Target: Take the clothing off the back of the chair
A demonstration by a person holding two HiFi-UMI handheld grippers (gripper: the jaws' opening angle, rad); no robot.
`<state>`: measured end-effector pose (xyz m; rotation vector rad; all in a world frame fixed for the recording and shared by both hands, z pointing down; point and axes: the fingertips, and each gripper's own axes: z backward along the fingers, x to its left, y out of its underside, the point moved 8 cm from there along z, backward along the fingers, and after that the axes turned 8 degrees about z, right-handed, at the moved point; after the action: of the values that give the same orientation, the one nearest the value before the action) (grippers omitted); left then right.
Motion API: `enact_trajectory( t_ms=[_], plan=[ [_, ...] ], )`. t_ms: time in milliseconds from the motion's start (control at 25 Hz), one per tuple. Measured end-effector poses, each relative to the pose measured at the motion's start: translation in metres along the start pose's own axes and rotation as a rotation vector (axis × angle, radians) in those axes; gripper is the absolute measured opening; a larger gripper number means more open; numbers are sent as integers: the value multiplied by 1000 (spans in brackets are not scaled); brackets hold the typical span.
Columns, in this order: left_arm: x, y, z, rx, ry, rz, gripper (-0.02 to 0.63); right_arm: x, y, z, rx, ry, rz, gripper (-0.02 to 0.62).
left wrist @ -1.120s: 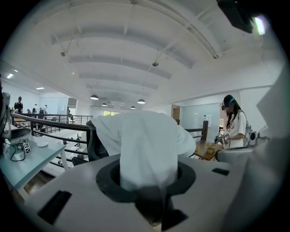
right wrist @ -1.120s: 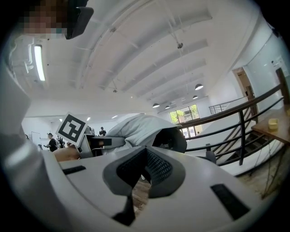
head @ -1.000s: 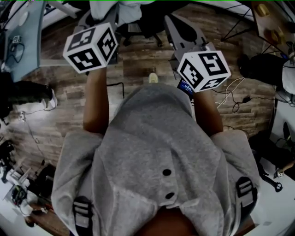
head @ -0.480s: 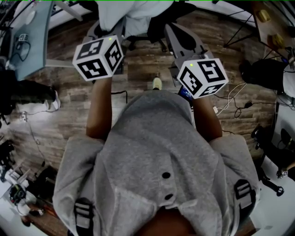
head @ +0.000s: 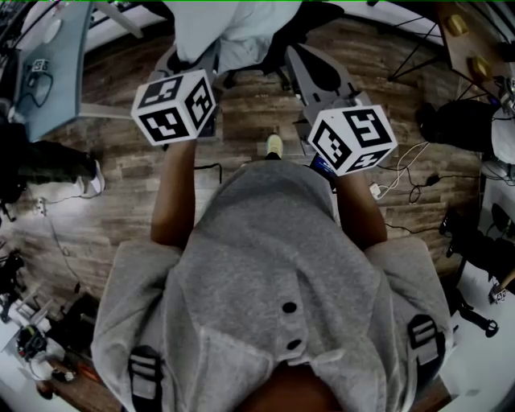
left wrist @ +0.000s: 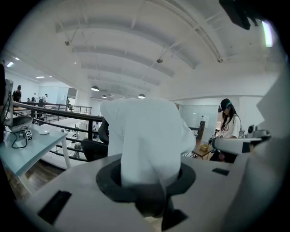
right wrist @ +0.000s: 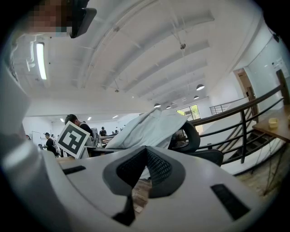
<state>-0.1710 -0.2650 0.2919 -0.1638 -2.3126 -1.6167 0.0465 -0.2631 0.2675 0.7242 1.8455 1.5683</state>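
A white garment hangs at the top of the head view, draped over a black office chair. My left gripper is shut on a fold of this garment, which fills the space between its dark pads. Its marker cube sits above my left forearm. My right gripper is held level with its tips together and nothing between them. Ahead of it the garment lies over the chair back. The right marker cube shows beside the left one.
A grey desk stands at the upper left on the wooden floor. Cables and a black bag lie at the right. A dark railing runs behind the chair. A person stands at the far right.
My left gripper has drawn back toward me and slightly right, still gripping the white garment. More of the garment and chair now show at the top. The right gripper barely shifts.
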Motion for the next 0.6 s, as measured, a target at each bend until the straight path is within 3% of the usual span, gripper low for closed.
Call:
enact_trajectory(
  t_ms=[360, 600],
  plan=[
    [18, 15, 20, 23, -12, 18, 126, 20, 3, 2, 4, 3, 6, 12],
    [36, 39, 41, 64, -77, 24, 123, 29, 7, 8, 13, 10, 14, 12]
  ],
)
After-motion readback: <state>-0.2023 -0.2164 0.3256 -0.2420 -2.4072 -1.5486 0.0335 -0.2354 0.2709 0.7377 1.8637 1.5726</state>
